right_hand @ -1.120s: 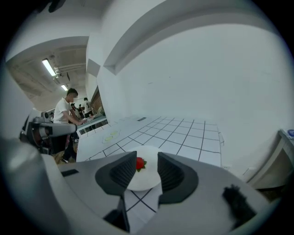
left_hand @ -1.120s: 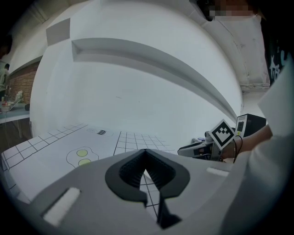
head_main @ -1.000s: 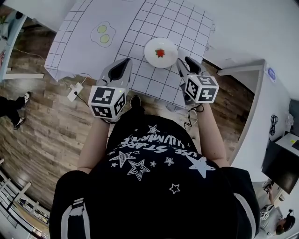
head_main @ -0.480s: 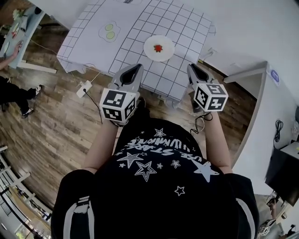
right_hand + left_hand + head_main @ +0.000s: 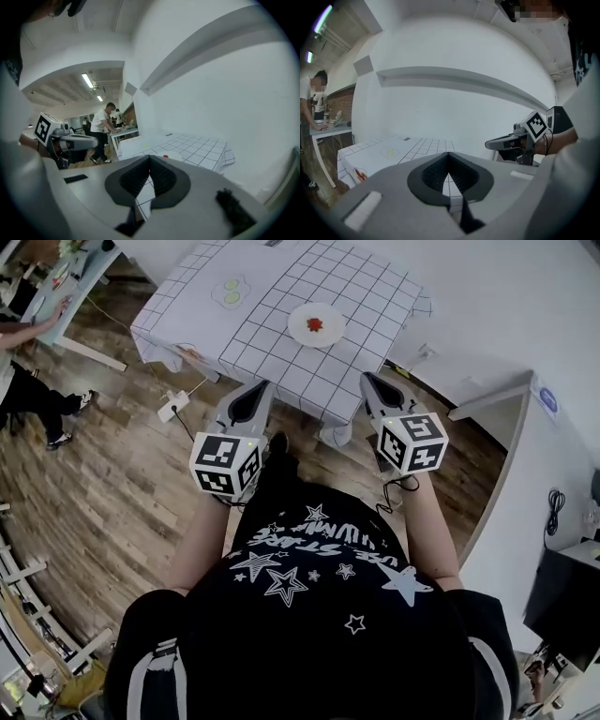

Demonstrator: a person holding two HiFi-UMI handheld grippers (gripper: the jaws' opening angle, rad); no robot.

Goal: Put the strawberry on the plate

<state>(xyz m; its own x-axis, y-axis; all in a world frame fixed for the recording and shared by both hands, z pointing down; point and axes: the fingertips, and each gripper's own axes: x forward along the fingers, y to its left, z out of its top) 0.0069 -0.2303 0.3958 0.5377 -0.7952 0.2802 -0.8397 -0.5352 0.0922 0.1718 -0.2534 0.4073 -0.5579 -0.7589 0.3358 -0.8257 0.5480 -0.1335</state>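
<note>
Strawberry (image 5: 315, 324) sits on plate (image 5: 298, 331), middle of table (image 5: 281, 367); left tongs (image 5: 255, 396) together, right tongs (image 5: 368, 383) just closed, both empty, short of table. Looks done: stay clear.

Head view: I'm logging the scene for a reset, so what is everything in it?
table: one, white grid cloth, top centre
plate: one, white, on the table
strawberry: one, red, on the plate
round slices: two, pale green, on the table left of the plate
power strip: one, white, on the wood floor left of the table
bystander: one, dark trousers, far left
left gripper: one, grey, fingers shut, empty
right gripper: one, grey, fingers just closed, empty
</note>
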